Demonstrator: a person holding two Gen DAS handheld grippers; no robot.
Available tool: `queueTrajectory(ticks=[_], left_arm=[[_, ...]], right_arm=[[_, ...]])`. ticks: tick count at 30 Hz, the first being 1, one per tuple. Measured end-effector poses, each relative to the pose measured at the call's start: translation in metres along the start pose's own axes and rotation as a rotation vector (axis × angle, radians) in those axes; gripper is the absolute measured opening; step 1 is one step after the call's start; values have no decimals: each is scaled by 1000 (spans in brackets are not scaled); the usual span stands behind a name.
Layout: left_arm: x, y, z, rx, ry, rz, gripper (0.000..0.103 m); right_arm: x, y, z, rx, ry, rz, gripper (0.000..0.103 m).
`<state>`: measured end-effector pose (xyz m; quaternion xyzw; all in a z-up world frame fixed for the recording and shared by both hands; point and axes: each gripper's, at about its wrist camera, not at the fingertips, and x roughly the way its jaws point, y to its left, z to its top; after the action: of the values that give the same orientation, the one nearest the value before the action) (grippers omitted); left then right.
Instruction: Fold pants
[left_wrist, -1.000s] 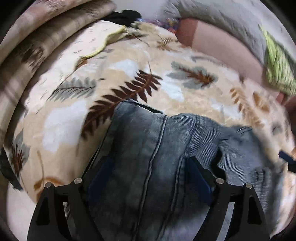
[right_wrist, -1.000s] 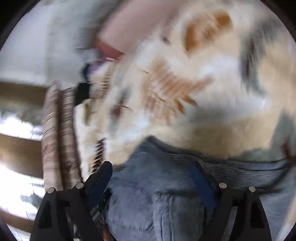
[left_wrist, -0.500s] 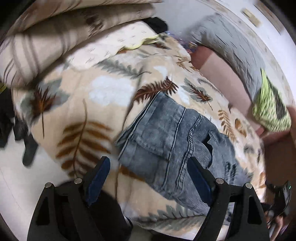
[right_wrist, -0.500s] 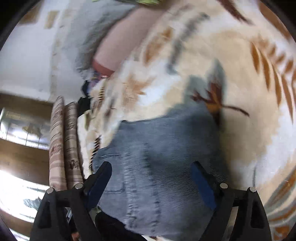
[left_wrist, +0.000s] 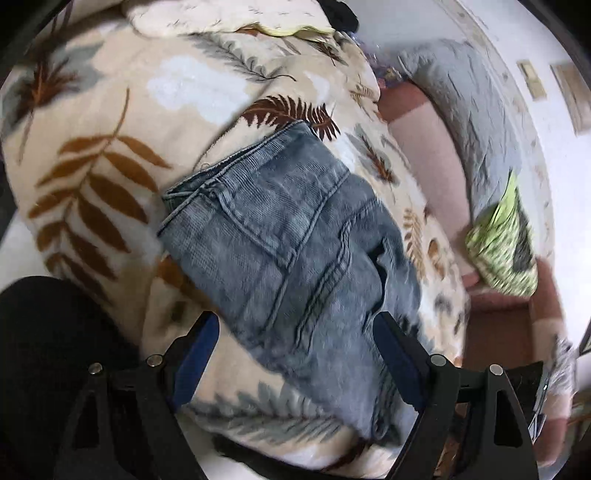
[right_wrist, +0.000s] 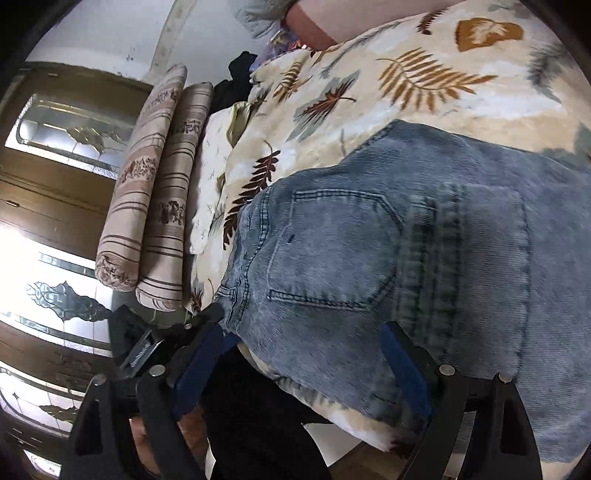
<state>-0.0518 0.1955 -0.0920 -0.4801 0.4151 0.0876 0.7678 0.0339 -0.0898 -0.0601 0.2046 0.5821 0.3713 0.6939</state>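
Jeans (left_wrist: 295, 236) lie folded in a compact bundle on the leaf-print blanket (left_wrist: 110, 155) near its front edge, both the left gripper (left_wrist: 295, 354) and right gripper (right_wrist: 303, 354) wide apart and empty (so, I judge, only smoothing the edges square remains).

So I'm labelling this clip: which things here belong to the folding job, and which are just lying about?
Job: jeans, left tool, right tool, both open above the jeans.

Lying about: leaf blanket under the jeans, striped cushions, green cloth, grey pillow.
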Motion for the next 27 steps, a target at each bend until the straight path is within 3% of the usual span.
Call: queueTrajectory(ticks=[10,17,18,19,20,21,27], left_arm=[[5,17,12,-148,32,-31,86],[10,14,20,-178,-34,11,86],[9,10,22,-159,-47,5,82],[8,4,25,-124,-61,10,58],[8,1,26,-100,-62,31,44],[8,-3,28,-70,-59,39,36],[3,-13,27,11,-87,47,29]], right_arm=[[15,11,22,11,7,-38,89],[34,14,35,23,19,-33,89],[39,13,38,29,22,-27,89],[47,8,41,49,30,-21,89],[59,-2,44,107,48,-15,89],[71,-12,43,155,77,-2,89],[67,-16,43,170,85,27,91]])
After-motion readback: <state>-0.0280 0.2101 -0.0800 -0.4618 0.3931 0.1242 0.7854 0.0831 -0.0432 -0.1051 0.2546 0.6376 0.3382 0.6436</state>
